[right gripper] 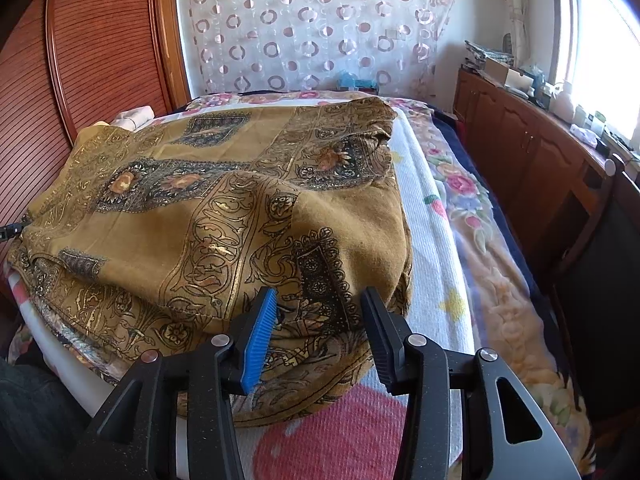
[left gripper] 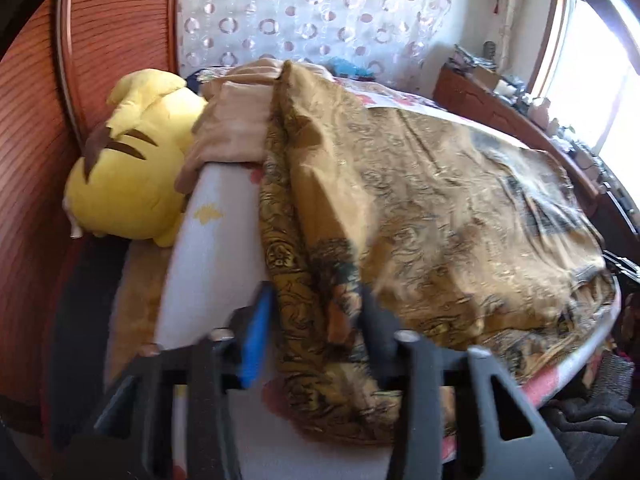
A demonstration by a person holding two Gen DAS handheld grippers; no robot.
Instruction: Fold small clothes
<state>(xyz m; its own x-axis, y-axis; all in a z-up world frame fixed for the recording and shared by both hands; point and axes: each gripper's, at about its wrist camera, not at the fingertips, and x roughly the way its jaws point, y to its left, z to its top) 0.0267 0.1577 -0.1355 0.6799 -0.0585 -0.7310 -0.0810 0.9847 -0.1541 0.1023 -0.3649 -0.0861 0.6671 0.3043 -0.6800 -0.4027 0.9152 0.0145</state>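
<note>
A mustard-gold patterned cloth point(right gripper: 208, 208) lies spread in loose folds on a white towel-covered board point(right gripper: 424, 216) on the bed. In the left wrist view the same cloth point(left gripper: 432, 216) covers the board, its near edge bunched up. My left gripper point(left gripper: 316, 312) is open, its fingers on either side of that bunched edge. My right gripper point(right gripper: 320, 312) is open too, its fingers on either side of the cloth's near right corner. Neither jaw is closed on the fabric.
A yellow plush toy point(left gripper: 128, 160) and a beige garment point(left gripper: 236, 120) lie at the board's far left. A wooden wardrobe point(right gripper: 100, 52) stands on the left. A low wooden cabinet point(right gripper: 528, 148) with clutter runs under the window on the right. A floral blanket point(right gripper: 480, 240) covers the bed.
</note>
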